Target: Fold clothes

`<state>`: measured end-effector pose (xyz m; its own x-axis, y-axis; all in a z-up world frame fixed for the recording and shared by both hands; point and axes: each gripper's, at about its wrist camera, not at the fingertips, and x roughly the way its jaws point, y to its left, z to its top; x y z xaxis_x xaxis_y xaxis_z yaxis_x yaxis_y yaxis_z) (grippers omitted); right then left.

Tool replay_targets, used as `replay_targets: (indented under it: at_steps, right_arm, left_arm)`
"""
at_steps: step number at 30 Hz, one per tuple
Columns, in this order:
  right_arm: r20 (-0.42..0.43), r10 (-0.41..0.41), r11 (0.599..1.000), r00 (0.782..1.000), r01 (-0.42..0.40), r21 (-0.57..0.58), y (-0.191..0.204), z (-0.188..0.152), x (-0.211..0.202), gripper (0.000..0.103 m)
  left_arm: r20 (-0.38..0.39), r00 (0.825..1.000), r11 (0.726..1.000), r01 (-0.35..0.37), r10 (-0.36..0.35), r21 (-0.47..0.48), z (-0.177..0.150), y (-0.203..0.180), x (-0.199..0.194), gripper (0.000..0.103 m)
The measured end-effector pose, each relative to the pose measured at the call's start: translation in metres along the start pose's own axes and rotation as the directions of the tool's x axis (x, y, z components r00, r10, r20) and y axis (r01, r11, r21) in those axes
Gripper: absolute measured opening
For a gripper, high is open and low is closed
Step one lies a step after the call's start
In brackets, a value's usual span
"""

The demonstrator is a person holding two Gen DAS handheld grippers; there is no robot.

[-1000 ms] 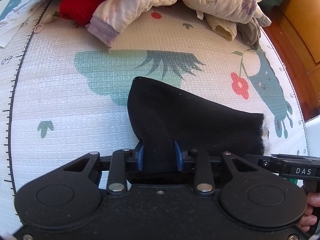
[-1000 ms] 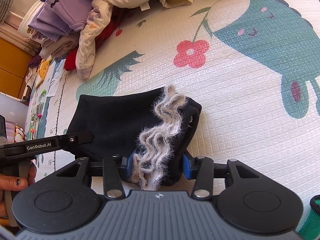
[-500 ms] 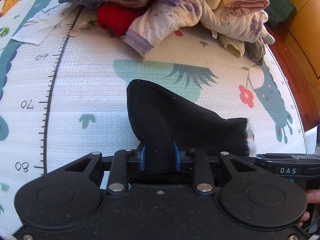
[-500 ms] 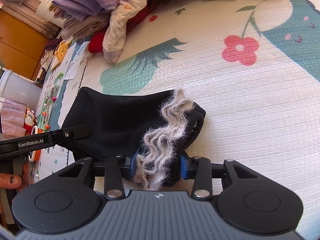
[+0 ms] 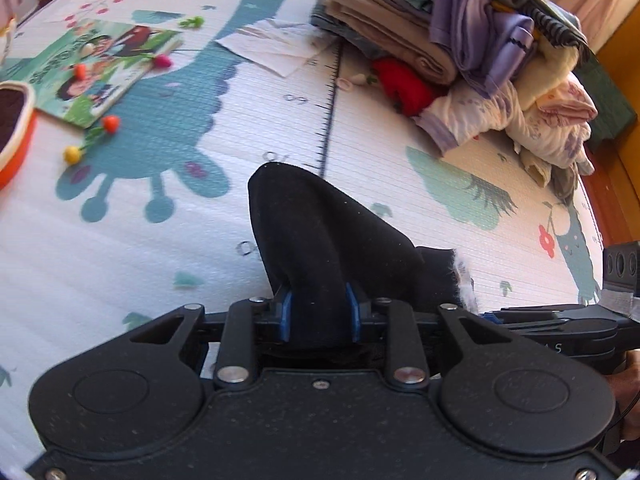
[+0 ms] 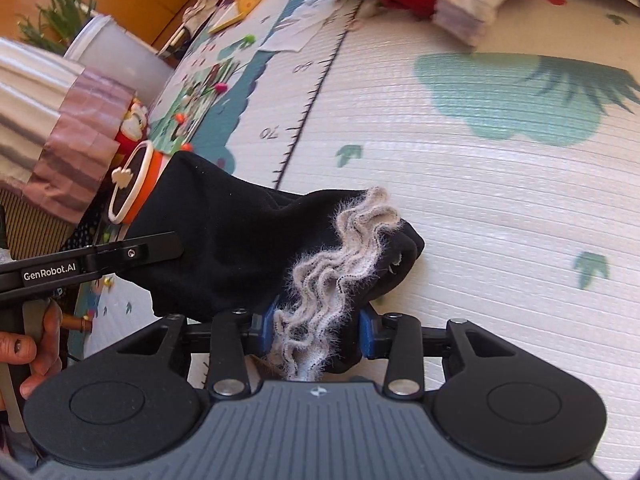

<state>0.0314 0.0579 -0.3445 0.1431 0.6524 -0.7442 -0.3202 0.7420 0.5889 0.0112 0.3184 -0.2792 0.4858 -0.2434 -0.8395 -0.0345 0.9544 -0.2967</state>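
Observation:
A small folded black garment with a fuzzy grey ruffled trim is held between both grippers just above the play mat. My left gripper is shut on its plain black end. My right gripper is shut on the trimmed end. The right gripper's body shows at the right edge of the left wrist view, and the left gripper shows at the left of the right wrist view.
A pile of clothes lies at the far right of the mat. A picture book, papers and small toys lie far left. An orange-rimmed basket, white tubs and a wooden floor border the mat.
Both grippers have carried the black garment leftward across the mat, away from the clothes pile and toward the book and basket. Both grips stay unchanged.

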Motion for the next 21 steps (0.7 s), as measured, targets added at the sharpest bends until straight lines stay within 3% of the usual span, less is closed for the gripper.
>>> replay_targets:
  at_steps: [6,12,18,20,21]
  right_arm:
    - [-0.089,0.054,0.986,0.995,-0.067,-0.151,0.078,0.004,0.055,0.04]
    - [-0.174,0.116,0.958,0.978,-0.157,-0.24,0.155,-0.002,0.115,0.04]
    - [-0.246,0.183,0.929,0.952,-0.249,-0.274,0.23,-0.019,0.152,0.04]
    - [-0.264,0.172,0.927,0.949,-0.247,-0.282,0.253,-0.021,0.165,0.048]
    - [-0.267,0.147,0.932,0.952,-0.224,-0.286,0.259,-0.021,0.169,0.052]
  left_arm:
    - [0.05,0.996,0.984,-0.069,0.078,-0.163,-0.028,0.081,-0.039,0.025]
    - [0.08,0.975,0.925,-0.169,0.207,-0.341,-0.054,0.166,-0.077,0.025]
    - [0.119,0.927,0.826,-0.254,0.357,-0.504,-0.083,0.234,-0.126,0.024]
    - [0.114,0.899,0.784,-0.301,0.424,-0.543,-0.092,0.251,-0.137,0.025]
    - [0.077,0.882,0.756,-0.351,0.465,-0.552,-0.095,0.258,-0.137,0.028]
